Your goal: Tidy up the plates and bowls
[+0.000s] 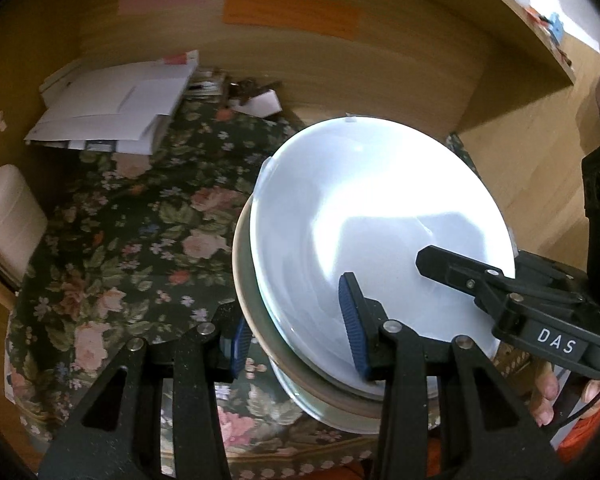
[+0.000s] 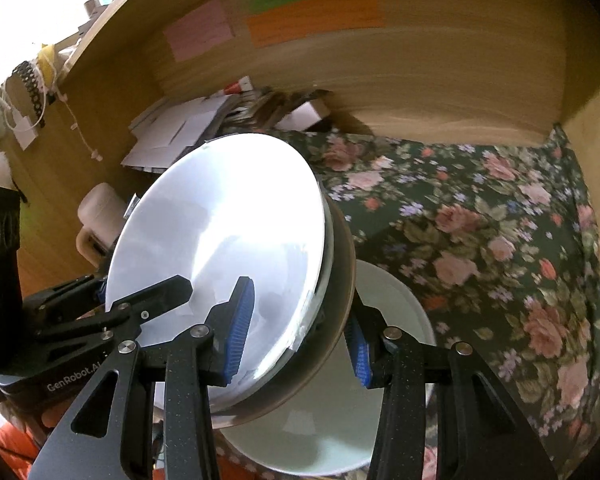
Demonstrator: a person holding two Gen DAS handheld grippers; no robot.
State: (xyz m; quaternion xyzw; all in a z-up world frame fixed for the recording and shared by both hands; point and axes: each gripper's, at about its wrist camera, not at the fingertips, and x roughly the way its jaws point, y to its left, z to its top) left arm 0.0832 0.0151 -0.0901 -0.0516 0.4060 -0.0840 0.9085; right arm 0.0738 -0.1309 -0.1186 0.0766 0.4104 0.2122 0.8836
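A stack of dishes, white plates nested in a brown-rimmed bowl, is held tilted above the floral tablecloth. My left gripper is shut on the stack's near rim, one blue pad inside, one outside. My right gripper is shut on the opposite rim of the same stack. Each gripper shows in the other's view: the right gripper and the left gripper. A white bowl sits on the table under the stack.
A floral tablecloth covers the table. A pile of white papers and clutter lie at the back against a wooden wall. A cream container stands at the left. A wooden side panel borders the right.
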